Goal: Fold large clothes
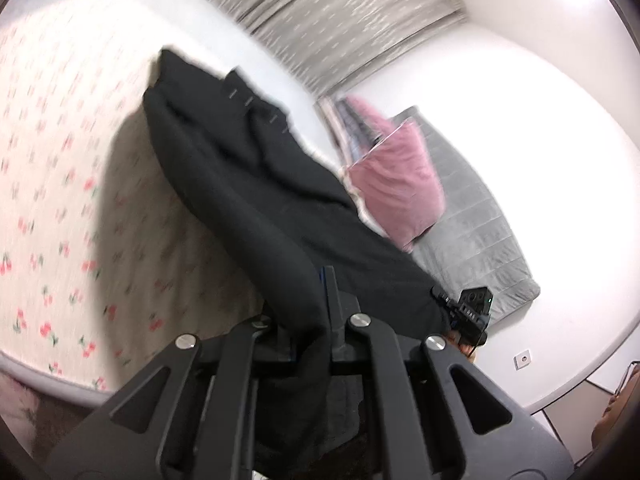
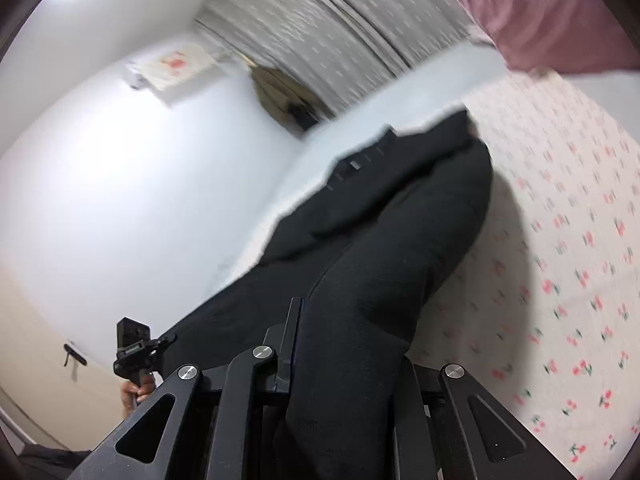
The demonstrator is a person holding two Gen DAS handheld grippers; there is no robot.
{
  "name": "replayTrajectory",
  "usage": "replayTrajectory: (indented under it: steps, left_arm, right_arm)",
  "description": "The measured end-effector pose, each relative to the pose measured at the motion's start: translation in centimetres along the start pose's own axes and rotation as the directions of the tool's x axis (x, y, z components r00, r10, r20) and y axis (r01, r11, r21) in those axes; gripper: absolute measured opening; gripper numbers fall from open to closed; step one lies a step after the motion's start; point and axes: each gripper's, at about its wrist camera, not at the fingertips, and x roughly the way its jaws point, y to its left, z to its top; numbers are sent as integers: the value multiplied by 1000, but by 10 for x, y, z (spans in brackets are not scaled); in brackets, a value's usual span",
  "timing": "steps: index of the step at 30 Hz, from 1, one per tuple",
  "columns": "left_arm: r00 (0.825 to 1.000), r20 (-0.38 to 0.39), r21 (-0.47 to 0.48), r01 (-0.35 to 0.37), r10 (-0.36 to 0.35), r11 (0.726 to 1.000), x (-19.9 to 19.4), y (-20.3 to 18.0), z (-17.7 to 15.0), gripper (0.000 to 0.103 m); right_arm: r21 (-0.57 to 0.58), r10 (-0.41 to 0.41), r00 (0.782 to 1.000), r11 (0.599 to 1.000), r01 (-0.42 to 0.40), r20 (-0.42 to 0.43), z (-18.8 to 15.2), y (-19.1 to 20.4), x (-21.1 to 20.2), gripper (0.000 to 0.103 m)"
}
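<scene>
A large black garment [image 1: 256, 184] hangs stretched between both grippers above a bed with a cherry-print sheet [image 1: 52, 184]. My left gripper [image 1: 308, 308] is shut on one end of the garment, cloth bunched over its fingers. My right gripper [image 2: 320, 328] is shut on the other end of the same garment [image 2: 400, 220]; cloth covers its right finger. The right gripper [image 1: 472, 312] shows in the left wrist view at the far end of the cloth, and the left gripper [image 2: 134, 344] shows in the right wrist view. The garment's far end droops toward the sheet [image 2: 572, 240].
A pink pillow [image 1: 400, 184] leans against a grey padded headboard [image 1: 476, 232]. Grey curtains [image 1: 328, 20] hang behind the bed. White walls [image 2: 100, 184] surround it. A wall socket [image 1: 523, 359] is low on the right.
</scene>
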Motion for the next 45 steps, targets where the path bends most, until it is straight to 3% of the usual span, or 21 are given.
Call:
replayTrajectory:
  steps: [6, 11, 14, 17, 22, 27, 32, 36, 39, 41, 42, 44, 45]
  left_arm:
    - [989, 108, 61, 91, -97, 994, -39, -29, 10, 9]
    - [976, 177, 126, 103, -125, 987, -79, -47, 9, 9]
    - [973, 208, 129, 79, -105, 988, -93, -43, 12, 9]
    - [973, 222, 80, 41, -58, 996, -83, -25, 18, 9]
    - [972, 235, 12, -23, 19, 1000, -38, 12, 55, 9]
    - [959, 265, -16, -96, 97, 995, 9, 31, 104, 10]
    - [939, 268, -10, -221, 215, 975, 70, 52, 142, 11]
    - [914, 224, -40, -337, 337, 941, 115, 91, 159, 11]
    - [898, 150, -66, -409, 414, 910, 143, 131, 165, 20]
    - [889, 79, -66, -447, 451, 892, 155, 147, 165, 37]
    - [892, 36, -70, -448, 451, 891, 160, 157, 164, 39]
    - [905, 32, -53, -422, 424, 905, 156, 155, 162, 43]
    - [910, 32, -34, -411, 412, 911, 152, 152, 161, 53]
  right_arm:
    - [-67, 55, 993, 997, -48, 109, -1, 45, -24, 15]
    - [-136, 71, 982, 990, -47, 178, -10, 82, -64, 15]
    - [-136, 49, 981, 990, -23, 185, -4, 91, -80, 15]
    - [-94, -11, 986, 995, 27, 168, 7, 78, -69, 15]
    - [34, -85, 985, 996, 81, 150, 32, 35, -23, 15]
    - [31, -254, 951, 967, 253, 173, 70, 7, 31, 15]
    - [94, -334, 934, 941, 324, 126, 102, -35, 99, 16]
    - [127, -389, 920, 916, 382, 42, 106, -77, 148, 18]
    - [169, -362, 932, 920, 353, 24, 97, -113, 164, 20]
    - [217, -326, 945, 924, 317, 9, 96, -131, 170, 23]
    - [239, -293, 956, 928, 287, -9, 98, -139, 172, 24]
    - [255, -231, 973, 939, 229, -21, 102, -141, 165, 33]
    - [261, -194, 981, 946, 193, -20, 104, -141, 159, 36]
